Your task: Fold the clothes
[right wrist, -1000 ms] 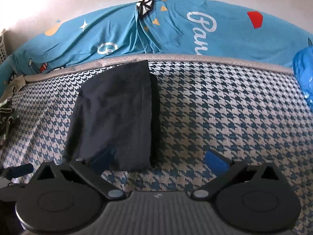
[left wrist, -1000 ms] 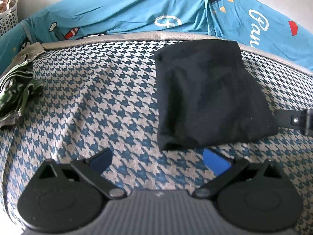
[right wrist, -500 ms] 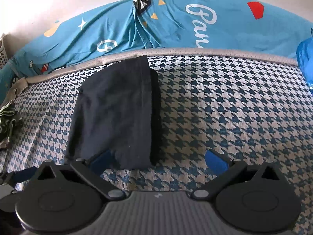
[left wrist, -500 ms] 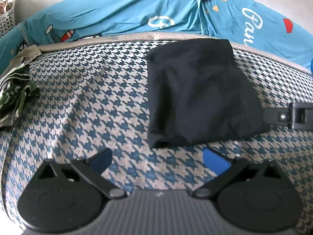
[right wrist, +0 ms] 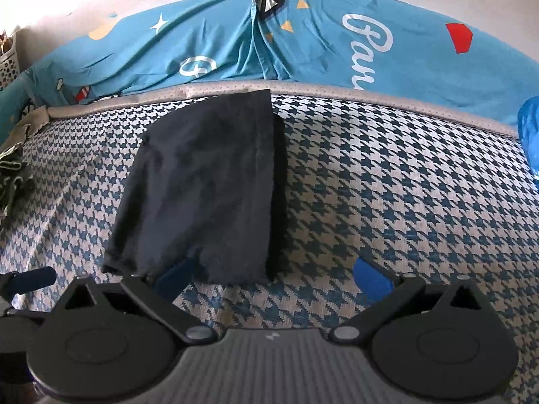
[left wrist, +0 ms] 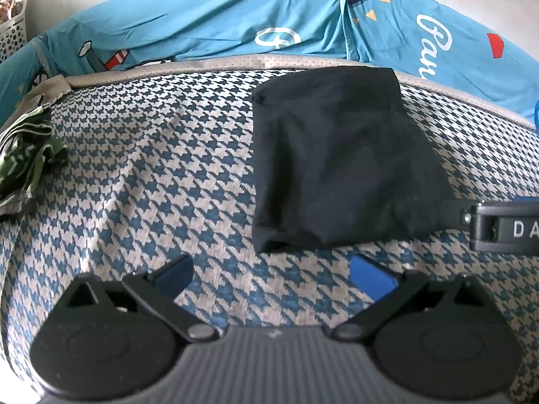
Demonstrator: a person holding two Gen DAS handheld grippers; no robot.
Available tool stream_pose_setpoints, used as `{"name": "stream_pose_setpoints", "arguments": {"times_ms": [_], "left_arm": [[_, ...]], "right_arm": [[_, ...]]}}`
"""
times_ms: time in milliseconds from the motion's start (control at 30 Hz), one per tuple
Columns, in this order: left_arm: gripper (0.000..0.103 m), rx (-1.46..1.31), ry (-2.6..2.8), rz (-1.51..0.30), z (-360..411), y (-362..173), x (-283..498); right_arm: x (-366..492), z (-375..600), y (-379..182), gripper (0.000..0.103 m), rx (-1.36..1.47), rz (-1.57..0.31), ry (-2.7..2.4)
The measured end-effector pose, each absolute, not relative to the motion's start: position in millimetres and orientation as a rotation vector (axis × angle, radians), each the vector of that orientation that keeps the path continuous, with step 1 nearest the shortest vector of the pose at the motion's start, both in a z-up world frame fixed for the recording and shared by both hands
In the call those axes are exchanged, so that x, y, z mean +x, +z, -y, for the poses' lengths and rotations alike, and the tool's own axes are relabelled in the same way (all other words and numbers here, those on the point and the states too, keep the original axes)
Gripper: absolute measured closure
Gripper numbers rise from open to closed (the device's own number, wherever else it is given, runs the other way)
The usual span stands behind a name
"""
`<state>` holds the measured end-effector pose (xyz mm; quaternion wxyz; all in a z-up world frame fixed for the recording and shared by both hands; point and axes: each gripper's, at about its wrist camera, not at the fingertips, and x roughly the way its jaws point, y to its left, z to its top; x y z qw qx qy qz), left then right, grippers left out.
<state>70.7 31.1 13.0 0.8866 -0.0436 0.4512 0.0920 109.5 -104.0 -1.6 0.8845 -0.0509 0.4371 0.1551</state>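
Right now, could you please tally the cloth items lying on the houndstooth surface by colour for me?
Black: 1, the folded black garment, in front of both open grippers.
Green patterned: 1, the crumpled green garment at the left edge.
Total: 2.

The bed (left wrist: 151,155) with the houndstooth cover has a wide bare stretch between the folded black garment (left wrist: 340,165) and the green patterned clothes (left wrist: 23,161) at its left edge; a gripper could pass there freely. Right of the garment the cover is also bare up to the blue plastic bag (right wrist: 530,134) at the right edge. The blue printed sheet (right wrist: 269,40) rises along the far edge and closes that side.
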Motion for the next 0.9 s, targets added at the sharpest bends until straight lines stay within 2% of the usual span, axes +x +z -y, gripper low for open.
{"name": "stream_pose_setpoints", "arguments": {"times_ms": [900], "left_arm": [[0.0,-0.095,0.218,-0.944,-34.5,12.5,70.2]], "right_arm": [[107.1,98.1,-2.7,0.0,-0.13,-0.897,0.333]]}}
